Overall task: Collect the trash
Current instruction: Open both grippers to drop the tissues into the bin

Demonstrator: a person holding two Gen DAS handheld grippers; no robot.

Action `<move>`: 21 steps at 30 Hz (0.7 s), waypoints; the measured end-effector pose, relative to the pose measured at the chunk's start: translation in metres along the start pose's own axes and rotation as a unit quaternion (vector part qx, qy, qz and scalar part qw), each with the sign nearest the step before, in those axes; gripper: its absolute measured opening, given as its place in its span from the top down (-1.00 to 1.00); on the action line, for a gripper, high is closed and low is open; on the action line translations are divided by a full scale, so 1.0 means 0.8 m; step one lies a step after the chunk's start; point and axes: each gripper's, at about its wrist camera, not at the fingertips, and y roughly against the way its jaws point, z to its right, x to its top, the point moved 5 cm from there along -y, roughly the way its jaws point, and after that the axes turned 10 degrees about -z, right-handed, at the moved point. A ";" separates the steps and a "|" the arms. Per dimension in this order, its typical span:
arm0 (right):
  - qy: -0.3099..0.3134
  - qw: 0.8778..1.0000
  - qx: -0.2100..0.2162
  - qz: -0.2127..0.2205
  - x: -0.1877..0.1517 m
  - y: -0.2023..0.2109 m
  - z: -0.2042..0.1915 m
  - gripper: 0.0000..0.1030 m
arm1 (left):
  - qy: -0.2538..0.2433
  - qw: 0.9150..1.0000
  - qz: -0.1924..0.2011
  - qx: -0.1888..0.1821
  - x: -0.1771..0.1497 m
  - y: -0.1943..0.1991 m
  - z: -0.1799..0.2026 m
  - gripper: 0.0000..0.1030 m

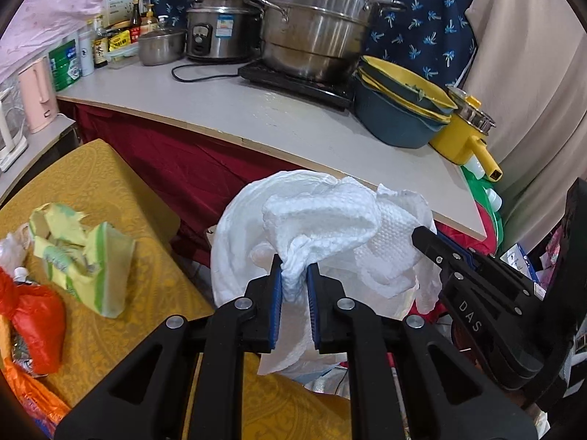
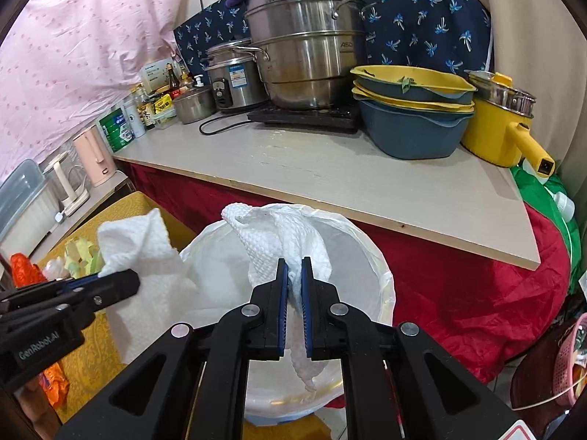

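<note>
Big grey bench across the back, loaded along its far side with a stacked steel steamer pot, blue-and-yellow basins and a yellow pot; near edge bare, running diagonally over a red cloth. Yellow-covered table to the left, with crumpled yellow-green wrapper trash and a red bag still sitting on it. White-lined trash bin tucked between table and bench, mouth open. Both paper towels up over it. Left gripper with jaws nearly closed, pinching a crumpled white paper towel. Right gripper with jaws pressed tight on a second white paper towel, tail dangling over the bin. Grippers near each other, side by side.
</note>
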 end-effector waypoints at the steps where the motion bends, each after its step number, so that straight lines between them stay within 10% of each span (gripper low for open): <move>1: -0.001 1.000 0.001 -0.001 0.002 -0.004 0.002 0.83 | 0.000 1.000 -0.001 0.000 0.001 -0.004 0.001 0.75; 11: -0.024 0.999 -0.006 0.030 0.023 0.004 0.012 0.12 | 0.007 1.000 0.019 0.009 0.019 -0.013 0.003 -0.17; 21: -0.023 0.998 -0.006 0.052 0.023 0.041 0.002 -0.06 | 0.018 0.999 0.045 0.006 0.020 0.023 -0.007 -0.28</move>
